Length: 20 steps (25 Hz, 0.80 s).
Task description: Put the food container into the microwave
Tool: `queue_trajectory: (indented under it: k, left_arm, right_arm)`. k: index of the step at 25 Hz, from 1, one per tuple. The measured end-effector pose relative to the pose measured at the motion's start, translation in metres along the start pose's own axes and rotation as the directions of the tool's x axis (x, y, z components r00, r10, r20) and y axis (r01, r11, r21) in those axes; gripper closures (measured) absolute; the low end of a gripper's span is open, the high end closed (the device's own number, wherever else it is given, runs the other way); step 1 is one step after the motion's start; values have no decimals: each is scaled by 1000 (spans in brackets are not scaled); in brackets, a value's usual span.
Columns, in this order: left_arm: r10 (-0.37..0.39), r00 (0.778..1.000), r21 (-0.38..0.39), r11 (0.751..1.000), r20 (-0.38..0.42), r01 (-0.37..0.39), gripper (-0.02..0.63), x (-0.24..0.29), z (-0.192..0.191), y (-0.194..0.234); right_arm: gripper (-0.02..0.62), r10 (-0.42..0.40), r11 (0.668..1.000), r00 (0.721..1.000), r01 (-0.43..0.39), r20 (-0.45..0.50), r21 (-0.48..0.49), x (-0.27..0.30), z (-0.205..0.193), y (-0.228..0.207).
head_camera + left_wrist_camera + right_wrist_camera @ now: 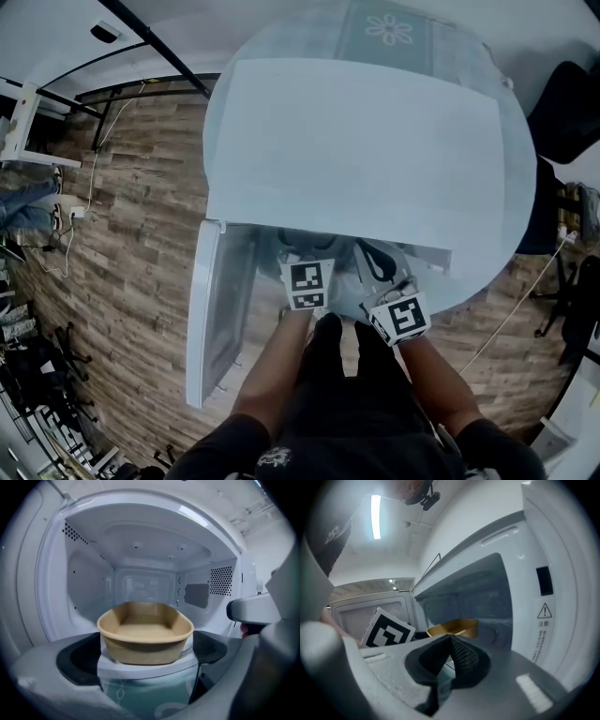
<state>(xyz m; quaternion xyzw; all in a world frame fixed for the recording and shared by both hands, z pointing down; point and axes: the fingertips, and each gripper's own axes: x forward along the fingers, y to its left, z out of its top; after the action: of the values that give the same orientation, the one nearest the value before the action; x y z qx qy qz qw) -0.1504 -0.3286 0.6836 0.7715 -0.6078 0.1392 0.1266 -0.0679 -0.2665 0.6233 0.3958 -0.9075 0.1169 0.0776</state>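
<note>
Fingers [77,660] on the left gripper [146,649] were spread wide, one dark pad off at 9 o'clock and the other at 3 o'clock, with the food container [145,637] sitting between them. As far as I could see, neither pad was pressing on it: the 9 o'clock one stood clear and the 3 o'clock one was just beside the rim.

That tan, open-topped container stood upright on the white floor of the microwave [140,550], right at the front edge of the cavity. The perforated vents were behind it on both side walls.

Over on the right gripper [450,641], the fingers [464,656] were pressed together into a point with nothing between them. From its own view the container showed at roughly 12 o'clock, just past the fingertips. The left gripper's marker cube [386,630] was at 9 o'clock and the microwave's front panel with a warning label [543,611] at 3 o'clock.

Looking down from the head view, both grippers were side by side at the 6 o'clock edge of the microwave, tucked under its top at the opening. The door [217,309] hung wide open towards 8 o'clock. The whole thing sat on a pale glassy tabletop [520,187] with a flower pattern [389,28] up at 12 o'clock, and there was wood-plank floor [141,234] out at 9 o'clock.
</note>
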Motion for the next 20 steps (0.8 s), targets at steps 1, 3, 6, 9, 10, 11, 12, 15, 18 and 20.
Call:
queue_trajectory:
  k: [1, 3, 6, 9, 10, 11, 12, 15, 18, 20]
  left_arm:
    - [6, 1000, -4, 1000, 1, -6, 6, -4, -1, 1]
    - [21, 1000, -2, 1000, 0, -21, 6, -13, -4, 3]
    - [36, 999, 13, 999, -10, -36, 6, -32, -10, 3]
    - [33, 999, 32, 999, -20, -32, 8, -57, -15, 0]
    - [29, 999, 30, 999, -22, -28, 8, -66, -15, -1]
    - [23, 999, 25, 999, -23, -23, 9, -74, -14, -2]
    - [18, 1000, 20, 1000, -20, -18, 11, -83, -11, -4]
    - [15, 1000, 19, 1000, 14, -16, 39, -111, 10, -8]
    - [3, 998, 31, 999, 61, -5, 152, -132, 39, -13]
    - [-18, 996, 43, 999, 89, 15, 212, -139, 56, -16]
  right_arm:
    - [594, 0, 1000, 1000, 0, 1, 1, 0, 0, 0]
    - [594, 2, 1000, 1000, -2, 4, 4, -1, 1, 0]
    - [594, 11, 1000, 1000, -11, 5, 3, -4, 3, 3]
    - [594, 28, 1000, 1000, -28, 3, -14, -5, 9, 9]
    - [594, 33, 999, 999, -33, 3, -17, -5, 12, 12]
    - [594, 37, 999, 999, -37, 4, -19, -6, 15, 15]
    - [594, 43, 999, 999, -43, 6, -22, -7, 19, 18]
    - [594, 64, 997, 998, -63, 19, -38, -12, 36, 30]
    - [594, 79, 996, 996, -78, 32, -46, -20, 58, 43]
    - [594, 89, 995, 995, -86, 50, -56, -24, 74, 50]
